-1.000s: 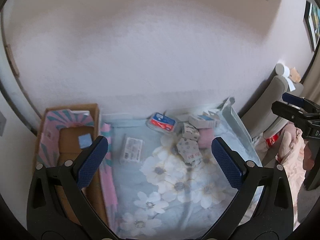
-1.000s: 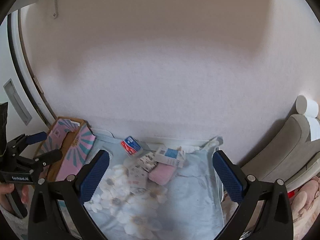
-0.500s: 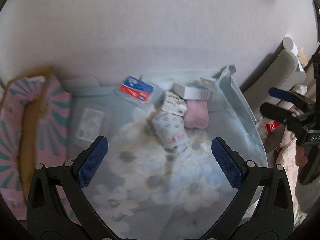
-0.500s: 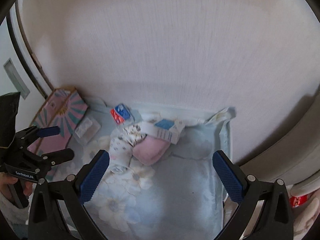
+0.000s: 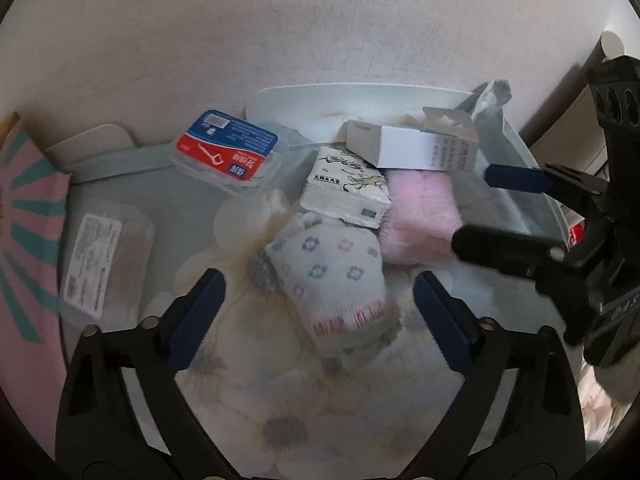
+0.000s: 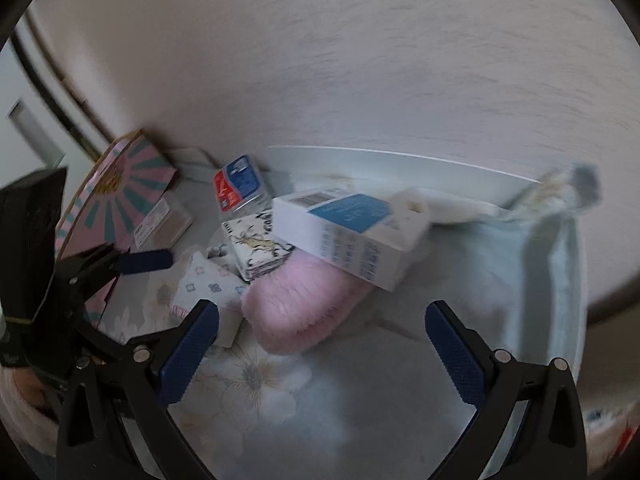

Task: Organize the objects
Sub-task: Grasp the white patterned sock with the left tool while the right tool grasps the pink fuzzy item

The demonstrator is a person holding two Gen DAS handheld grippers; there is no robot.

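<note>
Left gripper: jaws wide but closing, pads clear of everything, nothing grasped; a patterned sock lies on the floral cloth between and just beyond the fingers.

Right gripper: jaws spread wide, nothing between the pads; set over the cloth just short of the pink fluffy item.

Sock: white with small flower prints and a pink-striped cuff, lying beside the pink item.

Tissue pack: white with line drawings, resting behind the sock and against the pink item.

White box: blue label, propped on the pink item and the tissue pack, flap open.

Clear case: flat on the cloth, left of the sock, near the pink-and-teal box.

Floss-pick tub: red and blue label, farther back, tilted.

Wall: pale, behind all.
</note>
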